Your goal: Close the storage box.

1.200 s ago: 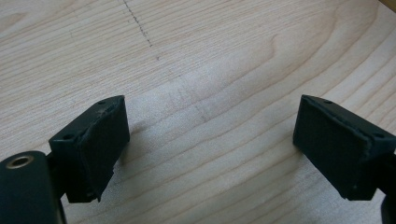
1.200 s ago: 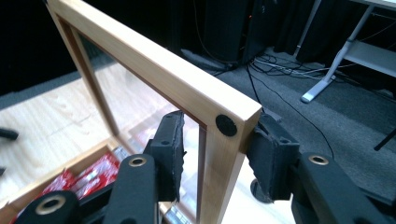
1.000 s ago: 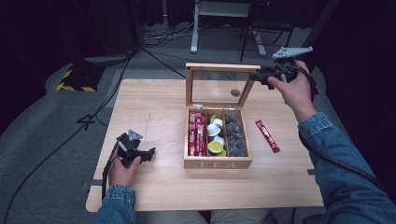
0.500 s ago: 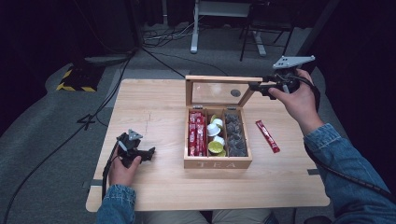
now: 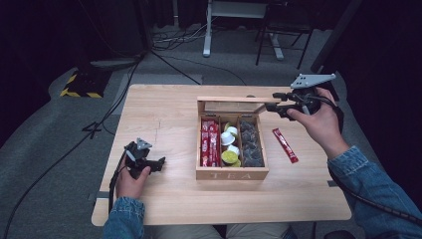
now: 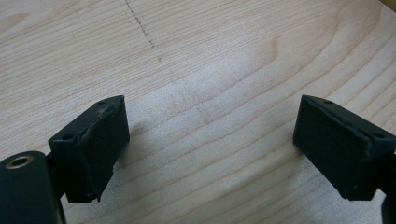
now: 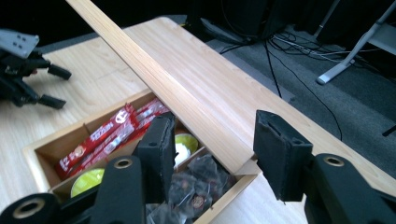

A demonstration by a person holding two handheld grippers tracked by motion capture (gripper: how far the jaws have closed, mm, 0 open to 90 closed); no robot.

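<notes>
The pale wooden table (image 5: 164, 114) lies under both claws. Ahead of the right claw (image 7: 210, 140), its jaws spread wide, stands the open wooden tea box (image 5: 232, 173); the box's raised lid (image 7: 159, 88) crosses between the jaws, and contact can't be told. The loose red sachet (image 5: 285, 145) lies below that claw. The left claw (image 6: 210, 135) gapes, empty.

Your table (image 5: 159, 119) carries one loose red sachet (image 5: 285, 145) near its right edge. Beyond it you have floor cables (image 5: 171, 44) and a striped block (image 5: 79, 85).
</notes>
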